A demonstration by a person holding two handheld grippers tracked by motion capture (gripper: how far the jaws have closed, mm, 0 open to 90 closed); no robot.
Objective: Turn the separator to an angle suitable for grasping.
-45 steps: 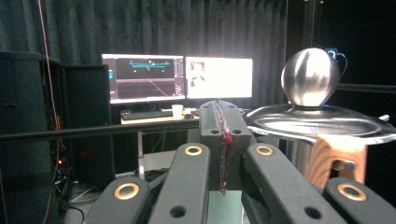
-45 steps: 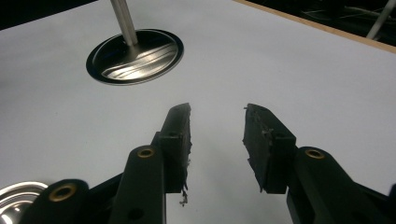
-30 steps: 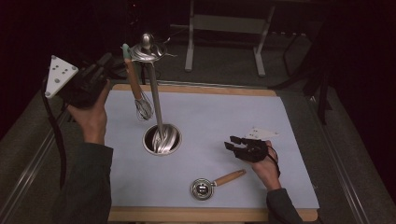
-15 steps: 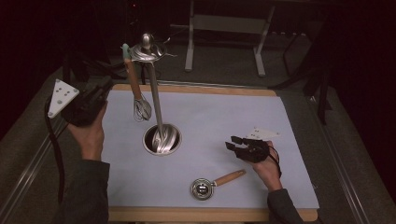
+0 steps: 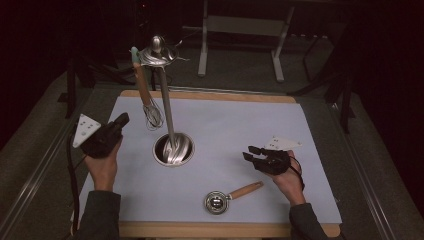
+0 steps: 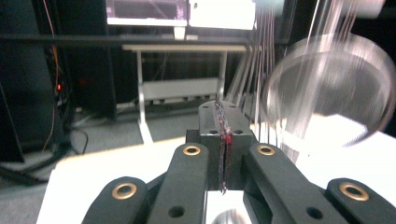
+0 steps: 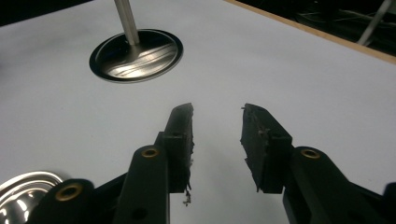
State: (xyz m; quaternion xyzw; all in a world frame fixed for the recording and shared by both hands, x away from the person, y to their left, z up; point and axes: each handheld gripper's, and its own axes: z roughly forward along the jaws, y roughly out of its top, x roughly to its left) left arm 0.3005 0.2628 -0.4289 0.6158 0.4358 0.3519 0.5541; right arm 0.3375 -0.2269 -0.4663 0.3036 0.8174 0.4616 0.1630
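We see the left gripper (image 5: 121, 120) low over the white mat (image 5: 250, 125), its jaws pressed flat together with nothing between them, as the left gripper view (image 6: 223, 149) makes plain. Just ahead of its tips and a little to their right hangs the whisk (image 5: 150, 107), suspended by its wooden handle from the top of the steel stand (image 5: 167, 107), wire head clear of the mat; in the left gripper view the wires (image 6: 266, 70) blur past close above and to the right of the jaws. The stand's round base (image 5: 173, 149) sits near, off to the gripper's right. The right gripper (image 5: 252, 153) rests at the mat's other side, well apart from the whisk; its jaws stand apart with only bare mat between them (image 7: 217, 135), and they have just been closing somewhat. A small strainer with a wooden handle (image 5: 227, 196) lies just behind and to the left of that gripper. Compared with a second ago, the left gripper has dropped from beside the stand's top down to the level of the whisk's wire head, while the right hand has barely shifted.
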